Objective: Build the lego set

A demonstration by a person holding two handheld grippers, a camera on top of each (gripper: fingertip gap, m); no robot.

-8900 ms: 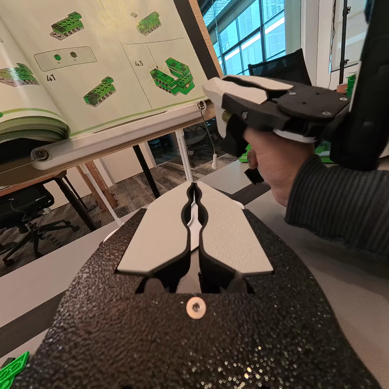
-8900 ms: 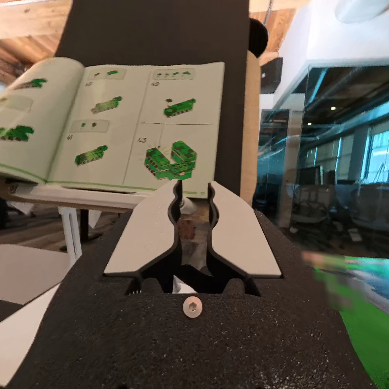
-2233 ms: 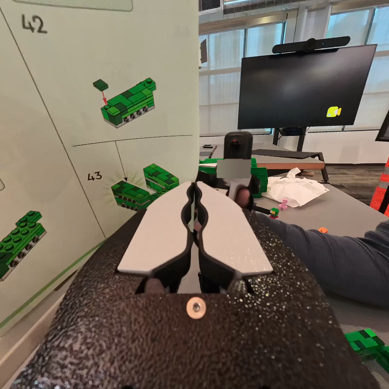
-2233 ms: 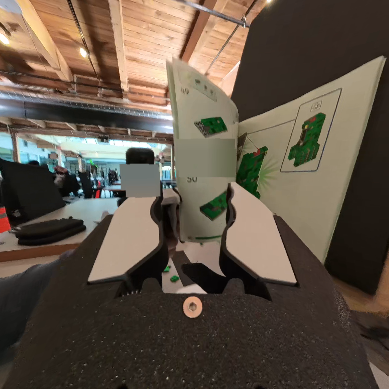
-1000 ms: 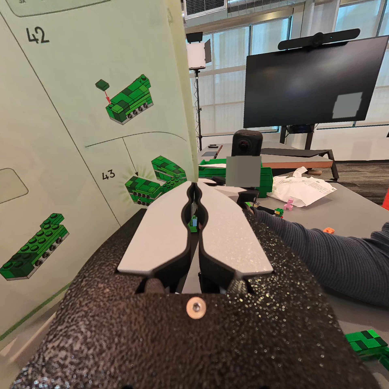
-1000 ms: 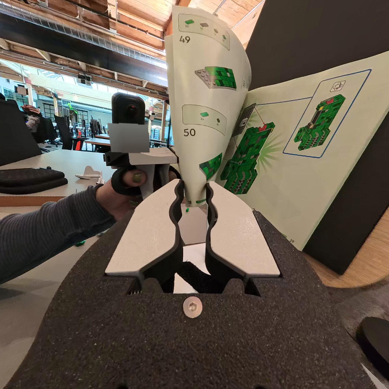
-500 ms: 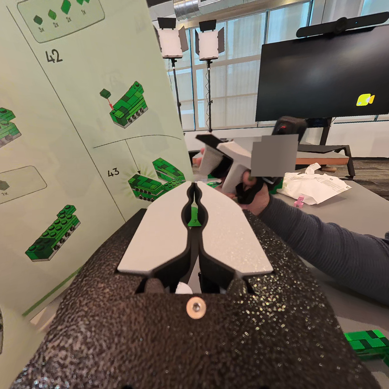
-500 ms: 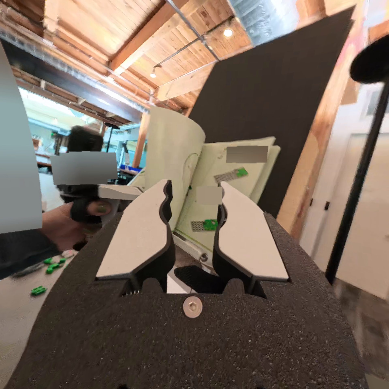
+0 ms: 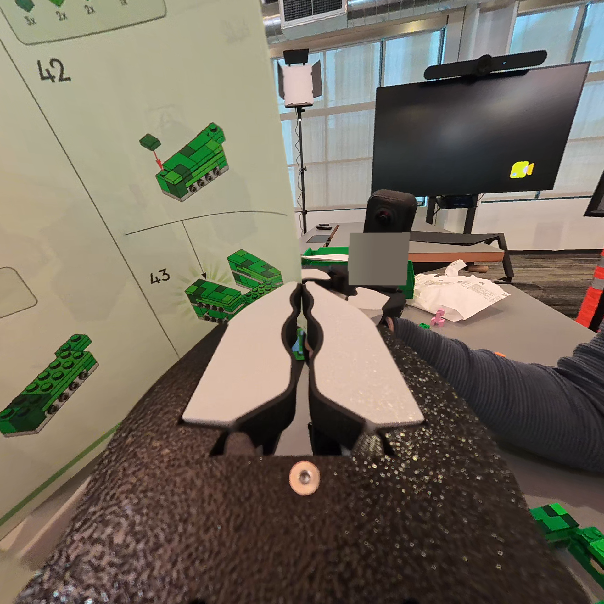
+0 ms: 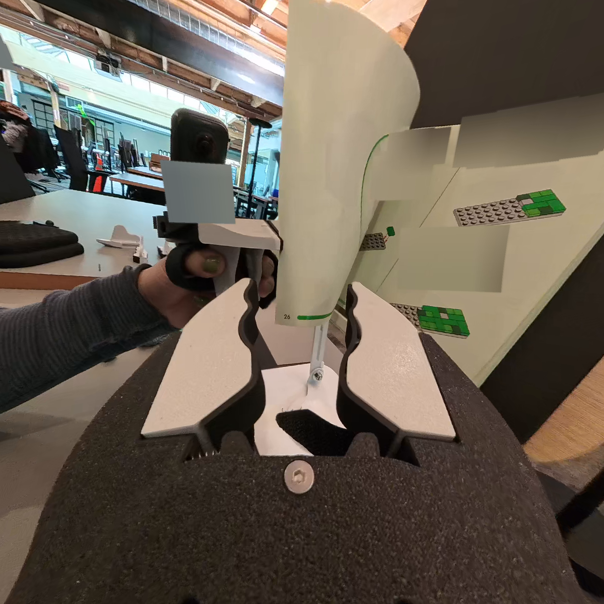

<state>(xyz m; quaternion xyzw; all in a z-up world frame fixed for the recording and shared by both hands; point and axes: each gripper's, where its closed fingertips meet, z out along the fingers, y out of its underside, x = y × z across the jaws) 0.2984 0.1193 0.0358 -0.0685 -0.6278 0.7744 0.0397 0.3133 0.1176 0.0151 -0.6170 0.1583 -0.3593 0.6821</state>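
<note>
Windows [image 9: 408, 65] and monitor [image 9: 474, 130] behind grey table [image 9: 539, 333].

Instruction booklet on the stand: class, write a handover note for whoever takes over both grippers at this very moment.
Left gripper: jaws shut, tips at the edge of the lifted page; a pinch cannot be confirmed.
Right gripper: jaws open, either side of that page's bottom corner, nothing held.
Booklet is propped open; the green build lies on the grey table, neither gripper on it.
Done: page raised. Left: probably finish the turn, then fit bricks.
</note>
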